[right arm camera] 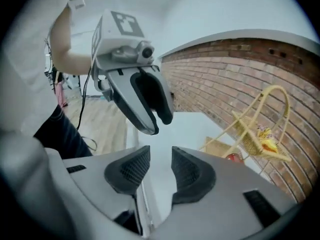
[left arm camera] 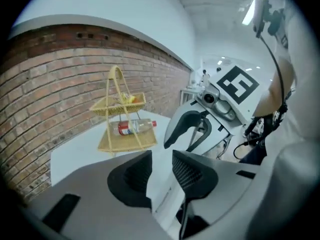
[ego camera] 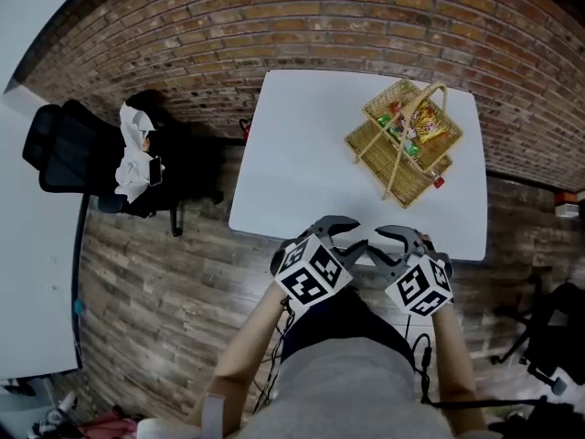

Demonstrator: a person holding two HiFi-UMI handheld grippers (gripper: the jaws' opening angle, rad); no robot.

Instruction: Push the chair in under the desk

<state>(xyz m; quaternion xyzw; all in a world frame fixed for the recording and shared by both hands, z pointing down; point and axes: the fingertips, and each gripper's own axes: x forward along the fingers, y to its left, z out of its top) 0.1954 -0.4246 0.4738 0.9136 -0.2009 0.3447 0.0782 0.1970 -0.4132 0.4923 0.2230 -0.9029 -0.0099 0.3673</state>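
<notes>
- The chair (ego camera: 69, 149), a black office chair with a white cloth (ego camera: 135, 154) draped on it, stands on the wooden floor (ego camera: 155, 282). It is just off the left edge of the white worktop (ego camera: 302, 154), close to the brick wall (ego camera: 228, 26), and is not yet tucked under.
- Both claws hover side by side at the near edge of the worktop, well apart from the chair, which lies up and to the left of them in the head view.
- The left claw (ego camera: 345, 236) is the nearer of the two. The right claw (ego camera: 391, 240) would have to cross in front of the person.
- The backrest seems to sit on the side away from the worktop, with the seat towards it. A push would then run left to right across the head view, from behind the backrest.
- Each claw stands partly open and empty. In each gripper view only bare worktop shows through the gap between its jaws.
- Only the head view shows the chair. The gripper views point the other way, at the wicker basket (ego camera: 402, 140), the wall and each other.
- The left gripper view also shows a bottle (left arm camera: 132, 128) lying on the basket's lower tier.
</notes>
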